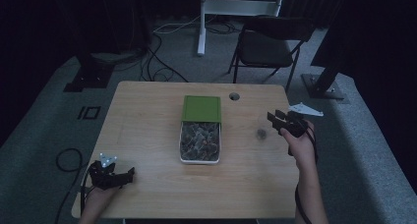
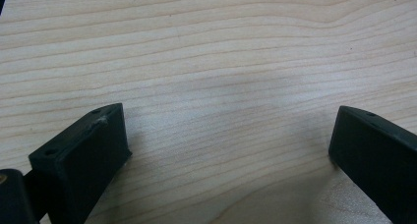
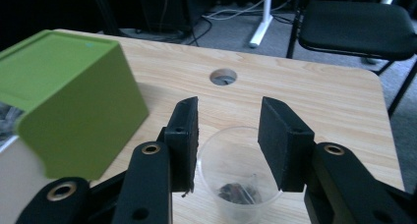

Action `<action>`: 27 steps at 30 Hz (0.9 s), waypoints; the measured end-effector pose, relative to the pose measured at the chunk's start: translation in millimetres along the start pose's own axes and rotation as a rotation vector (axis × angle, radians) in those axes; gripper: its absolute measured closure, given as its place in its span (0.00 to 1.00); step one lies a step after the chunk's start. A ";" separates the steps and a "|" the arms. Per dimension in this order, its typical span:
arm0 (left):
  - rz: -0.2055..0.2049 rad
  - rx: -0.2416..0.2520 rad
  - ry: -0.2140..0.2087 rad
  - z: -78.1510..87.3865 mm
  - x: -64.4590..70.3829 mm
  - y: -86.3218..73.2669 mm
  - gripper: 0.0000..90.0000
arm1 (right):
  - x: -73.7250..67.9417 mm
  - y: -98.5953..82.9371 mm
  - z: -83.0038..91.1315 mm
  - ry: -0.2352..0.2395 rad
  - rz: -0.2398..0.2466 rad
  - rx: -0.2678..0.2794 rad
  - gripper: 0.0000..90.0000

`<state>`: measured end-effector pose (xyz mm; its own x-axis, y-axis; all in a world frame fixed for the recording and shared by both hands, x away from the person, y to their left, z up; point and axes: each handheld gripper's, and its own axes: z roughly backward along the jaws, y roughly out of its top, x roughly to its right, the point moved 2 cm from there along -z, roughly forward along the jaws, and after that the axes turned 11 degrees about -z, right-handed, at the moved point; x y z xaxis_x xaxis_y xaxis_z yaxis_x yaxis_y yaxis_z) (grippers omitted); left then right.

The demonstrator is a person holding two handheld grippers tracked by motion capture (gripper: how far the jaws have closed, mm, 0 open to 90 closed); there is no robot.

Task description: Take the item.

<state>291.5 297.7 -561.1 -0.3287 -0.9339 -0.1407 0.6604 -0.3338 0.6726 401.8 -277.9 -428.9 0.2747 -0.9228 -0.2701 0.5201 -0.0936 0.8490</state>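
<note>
A: Any writing on the green lid (image 3: 64, 91) at the left of the frame?
B: None legible
A: And the clear cup (image 3: 241, 172), lower middle?
B: No label either

High view: fixed above near edge, faces forward and down, takes in whole surface (image 1: 147, 135), far off. Left gripper view: rides low, very close, faces down on bare wood grain. Right gripper view: faces across surface toward chair (image 3: 354, 22), near green box (image 3: 69, 101) and cup (image 3: 236, 170). High and right views share box (image 1: 201, 108), chair (image 1: 268, 47), hole (image 1: 234, 96).
</note>
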 end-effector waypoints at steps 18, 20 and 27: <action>0.000 0.000 0.000 0.0 0.0 0.0 0.02 | -21.2 -13.0 19.2 0.089 0.063 0.011 0.51; 0.000 0.000 0.000 0.0 0.0 0.0 0.02 | -24.2 -15.2 21.2 0.098 0.075 0.011 0.48; 0.000 0.000 0.000 0.0 0.0 0.0 0.02 | -36.1 -23.2 26.5 0.131 0.117 -0.001 0.44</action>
<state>291.5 297.7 -561.1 -0.3289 -0.9338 -0.1410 0.6606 -0.3342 0.6722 358.5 -252.3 -426.8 0.4360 -0.8710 -0.2266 0.4792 0.0116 0.8776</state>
